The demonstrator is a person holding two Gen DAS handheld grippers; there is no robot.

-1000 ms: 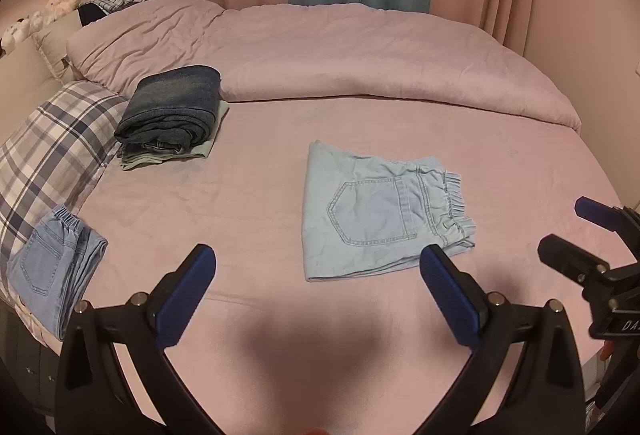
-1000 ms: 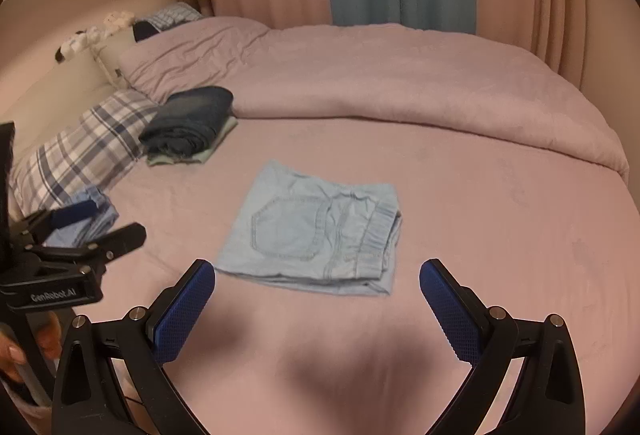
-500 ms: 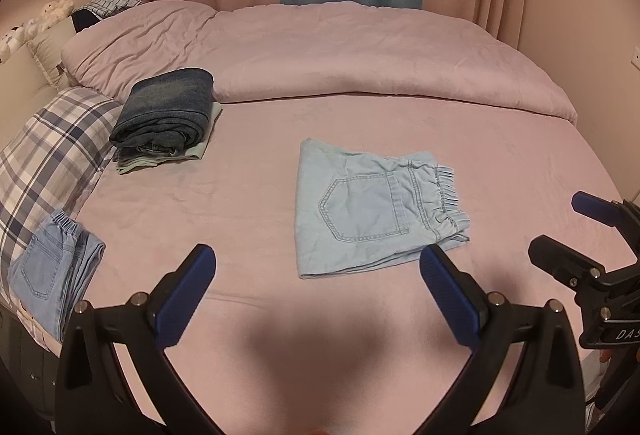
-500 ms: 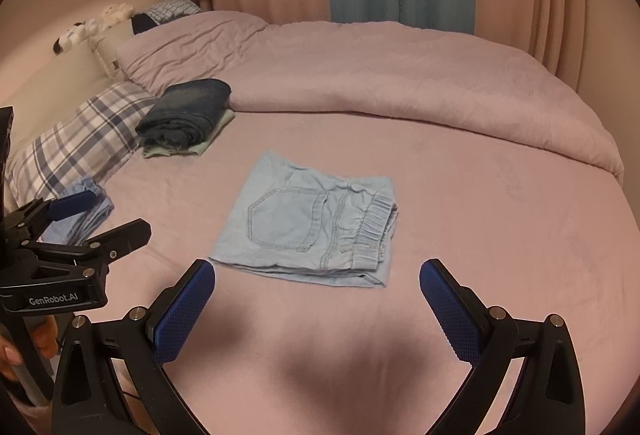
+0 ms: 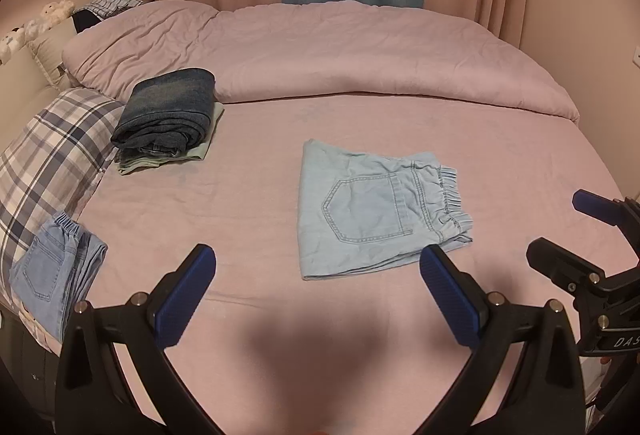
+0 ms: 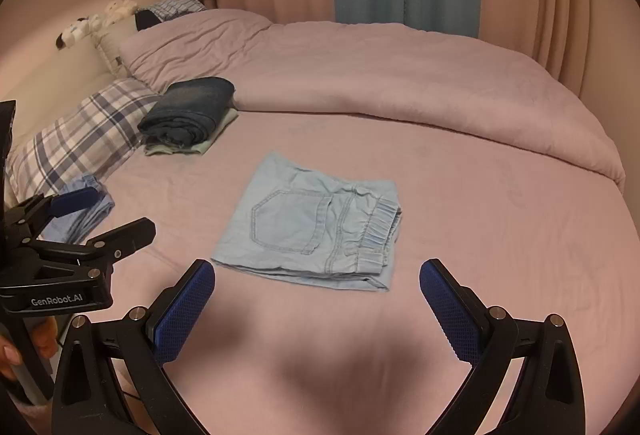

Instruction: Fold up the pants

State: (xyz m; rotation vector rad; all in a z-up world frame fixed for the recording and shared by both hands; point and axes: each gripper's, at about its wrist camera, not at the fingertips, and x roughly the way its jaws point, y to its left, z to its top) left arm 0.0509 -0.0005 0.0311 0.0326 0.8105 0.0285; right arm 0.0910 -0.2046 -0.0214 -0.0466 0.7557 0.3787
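Pale blue folded pants (image 5: pixel 372 209) lie flat in the middle of the pink bed (image 5: pixel 260 203). One back pocket faces up, and the stretchy waistband is on the right side. The pants are a little way in front of both tongs and touch neither one.

In the left wrist view, the left gripper (image 5: pixel 318 277) is held wide apart and has nothing in it. The pants sit just past its right blue pad (image 5: pixel 448 295), a bit to the right of the gap. The right gripper (image 5: pixel 568 235) shows at the right edge, well clear of the pants.

In the right wrist view, the right gripper (image 6: pixel 316 293) is also spread wide and holds nothing. The near edge of the pants (image 6: pixel 320 223) lies just past the gap between its two blue pads. The left gripper (image 6: pixel 104 211) shows at the left edge, parted too, with a hand (image 6: pixel 16 347) on its handle.

Far on the left, a dark blue folded pair of jeans (image 5: pixel 168 113) rests on top of a light green folded cloth (image 5: pixel 196 151). Another small blue folded pair (image 5: pixel 52 275) lies on the plaid pillow (image 5: pixel 48 151) at the near left. A pink blanket (image 5: pixel 340 55) is heaped across the far side of the bed.
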